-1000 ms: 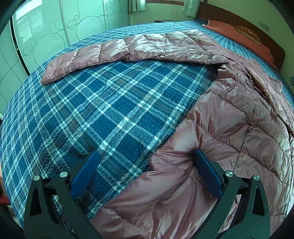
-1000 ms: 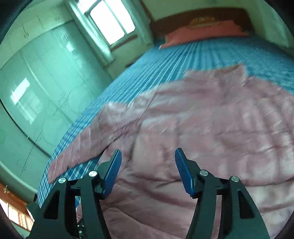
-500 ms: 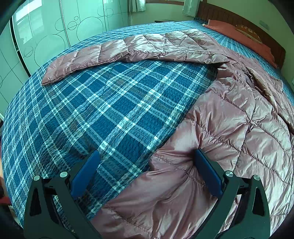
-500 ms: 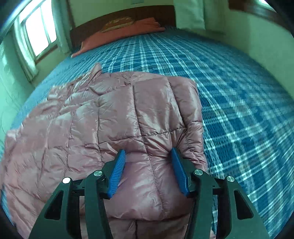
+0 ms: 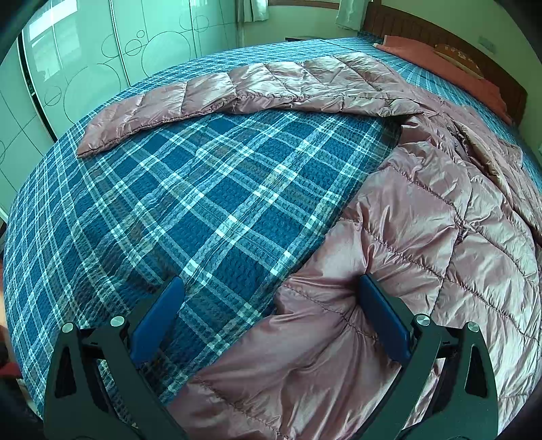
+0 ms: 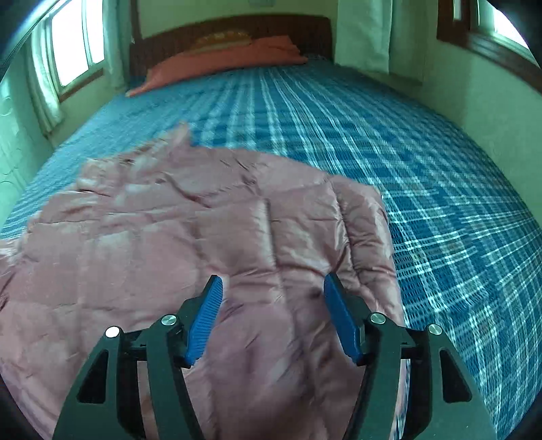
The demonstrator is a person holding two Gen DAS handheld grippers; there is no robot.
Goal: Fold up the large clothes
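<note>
While the shiny dusty-pink quilted down jacket (image 5: pixel 440 237) lies spread on the bed under its blue and white plaid cover (image 5: pixel 203 210), both claws stand wide open with nothing between their blue pads. One long sleeve (image 5: pixel 237 91) stretches flat across the cover toward the pale green wardrobe doors (image 5: pixel 84 67). The left claw (image 5: pixel 271 314) sits low at the jacket's edge, its right pad pressing into the puffy fabric, its left pad over bare plaid. The right claw (image 6: pixel 272 311) hovers just above the jacket (image 6: pixel 203 254), near the garment's rounded right edge. An orange-red pillow (image 6: pixel 220 61) rests against the dark wooden headboard (image 6: pixel 237 30).
</note>
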